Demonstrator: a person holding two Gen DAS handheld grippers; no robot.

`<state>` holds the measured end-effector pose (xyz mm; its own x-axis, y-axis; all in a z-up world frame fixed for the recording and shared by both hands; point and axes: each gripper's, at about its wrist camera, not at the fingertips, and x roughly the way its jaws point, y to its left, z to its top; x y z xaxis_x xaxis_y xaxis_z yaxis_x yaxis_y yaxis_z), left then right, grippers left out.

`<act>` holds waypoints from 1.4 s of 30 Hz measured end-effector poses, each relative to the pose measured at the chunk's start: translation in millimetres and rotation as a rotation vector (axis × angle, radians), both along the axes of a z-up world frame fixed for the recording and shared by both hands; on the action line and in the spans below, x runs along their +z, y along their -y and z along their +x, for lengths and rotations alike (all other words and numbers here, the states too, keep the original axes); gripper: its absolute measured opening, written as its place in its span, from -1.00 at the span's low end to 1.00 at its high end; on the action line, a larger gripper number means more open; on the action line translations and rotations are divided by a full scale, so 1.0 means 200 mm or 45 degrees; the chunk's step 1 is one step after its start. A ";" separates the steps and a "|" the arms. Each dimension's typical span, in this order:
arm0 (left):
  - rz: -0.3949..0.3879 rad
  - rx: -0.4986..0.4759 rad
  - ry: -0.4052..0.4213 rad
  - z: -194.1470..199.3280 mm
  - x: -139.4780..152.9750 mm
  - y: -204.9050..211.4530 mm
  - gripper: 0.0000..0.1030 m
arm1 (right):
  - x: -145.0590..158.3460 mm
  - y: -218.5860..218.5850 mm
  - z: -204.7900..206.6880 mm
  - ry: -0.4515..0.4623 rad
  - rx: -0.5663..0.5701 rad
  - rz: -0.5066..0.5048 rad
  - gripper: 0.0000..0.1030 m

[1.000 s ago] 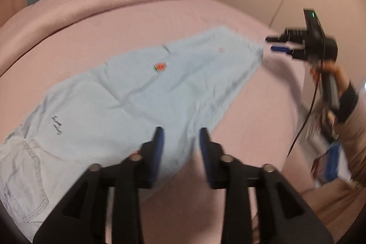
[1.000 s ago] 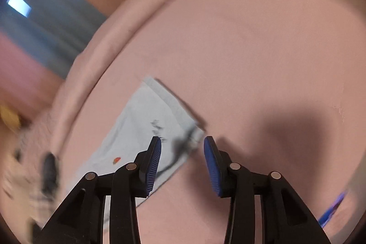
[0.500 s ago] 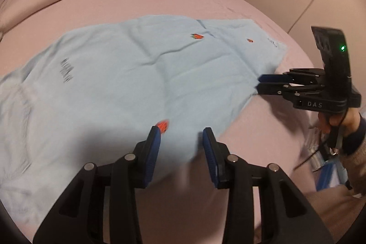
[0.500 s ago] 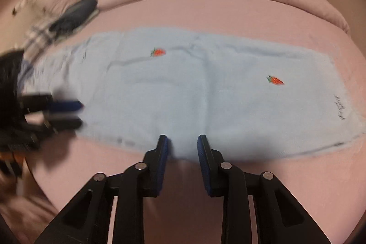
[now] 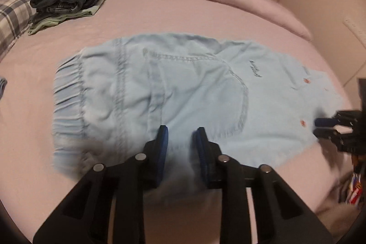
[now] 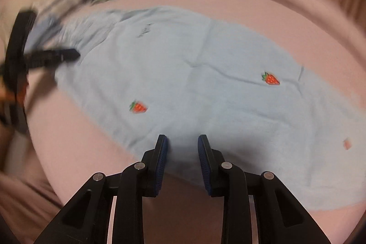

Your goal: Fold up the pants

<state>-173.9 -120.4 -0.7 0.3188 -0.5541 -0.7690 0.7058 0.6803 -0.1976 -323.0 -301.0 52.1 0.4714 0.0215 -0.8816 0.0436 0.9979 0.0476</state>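
Light-blue denim pants with strawberry patches (image 5: 183, 88), already doubled leg on leg, are laid flat on the pink bed (image 5: 205, 15). The left gripper (image 5: 181, 152), its fingers closing, and the right gripper (image 6: 182, 152), fingers parted, are poised over the near edge; nothing is gripped. Crosswise folds remain.

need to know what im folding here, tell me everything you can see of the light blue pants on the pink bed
The light blue denim-look pants lie flat on the pink bed sheet, folded lengthwise, gathered elastic waistband at one end, legs at the other. Stitched seams outline a curved pocket; dark lettering sits beside it, and small red strawberry patches dot the legs. Light creases run through the cloth. The left gripper, jaws closing, sits at the near edge by the pocket; the right gripper is over the leg edge. A grip isn't clear.
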 end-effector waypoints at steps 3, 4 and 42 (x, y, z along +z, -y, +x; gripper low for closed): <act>-0.028 0.017 -0.023 0.00 0.05 -0.02 -0.32 | 0.08 0.06 0.07 -0.050 0.010 0.264 -0.41; -0.034 0.052 -0.015 0.02 0.07 -0.02 -0.22 | 0.12 0.08 0.13 -0.010 0.009 0.340 -0.41; -0.092 -0.113 0.040 -0.03 0.18 0.22 -0.24 | 0.25 -0.30 0.41 0.071 0.137 0.240 -0.83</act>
